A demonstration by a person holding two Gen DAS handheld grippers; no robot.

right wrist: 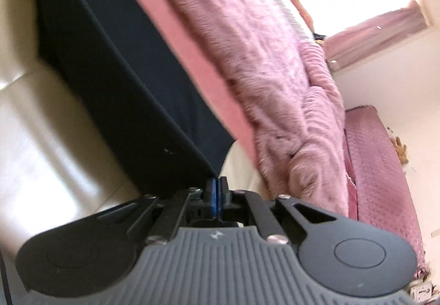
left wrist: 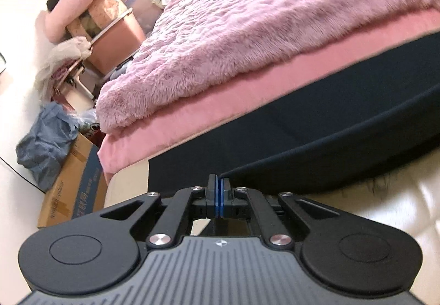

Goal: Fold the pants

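Dark navy pants [left wrist: 316, 123] hang stretched along the edge of a bed, over its cream side. My left gripper [left wrist: 219, 181] is shut on one corner of the pants and holds it up. In the right wrist view the same pants [right wrist: 110, 79] run away to the upper left, and my right gripper [right wrist: 216, 184] is shut on their other corner. The fabric is taut between the two grippers. The rest of the pants' shape is hidden by the view angle.
A fluffy pink blanket [left wrist: 247, 29] covers the bed above a pink sheet [left wrist: 192, 123]. Cardboard boxes [left wrist: 71, 189], a blue garment [left wrist: 44, 148] and piled clutter [left wrist: 90, 16] stand beside the bed. A pink quilted seat [right wrist: 385, 167] is at the right.
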